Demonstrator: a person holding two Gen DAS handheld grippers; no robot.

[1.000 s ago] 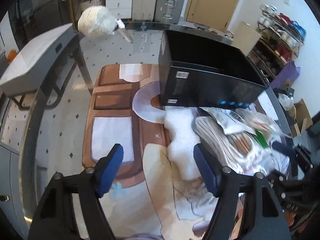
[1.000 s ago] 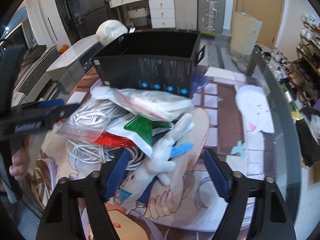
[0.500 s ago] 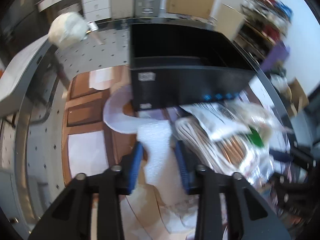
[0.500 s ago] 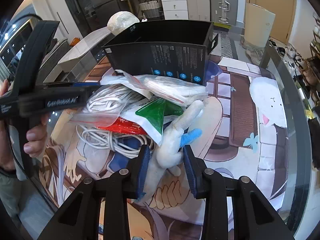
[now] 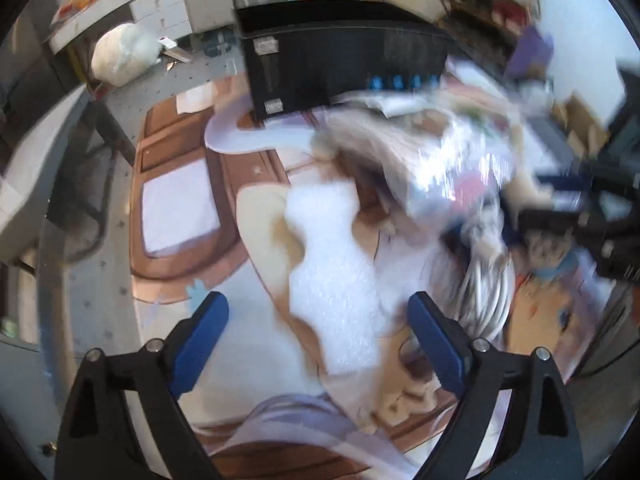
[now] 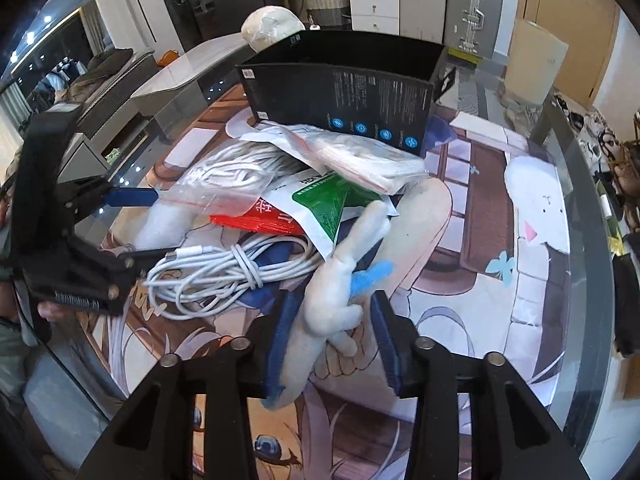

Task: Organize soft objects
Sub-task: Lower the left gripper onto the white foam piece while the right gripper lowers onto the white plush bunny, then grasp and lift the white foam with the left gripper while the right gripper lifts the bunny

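A white foam sheet [image 5: 332, 272] lies on the printed mat, reaching between the spread fingers of my left gripper [image 5: 318, 332], which is open and empty. My right gripper [image 6: 330, 336] is shut on a white plush toy with blue parts [image 6: 340, 280]. The toy's upper end lies under the pile. The pile holds a bag of white cord [image 6: 232, 176], a green and red packet [image 6: 316, 208], another clear bag [image 6: 360, 152] and a coiled white cable [image 6: 224, 272]. A black open box [image 6: 344, 92] stands behind the pile; it also shows in the left wrist view [image 5: 340, 64].
The round glass table [image 6: 576, 160] carries a printed anime mat [image 6: 472, 280]. A white wrapped bundle [image 5: 124, 56] sits at the far edge. My left gripper shows at the left of the right wrist view [image 6: 120, 200]. The left wrist view is blurred on the right.
My left gripper was shut on the foam sheet half a second ago; it has opened and pulled back. My right gripper has closed on the plush toy and stays shut on it.
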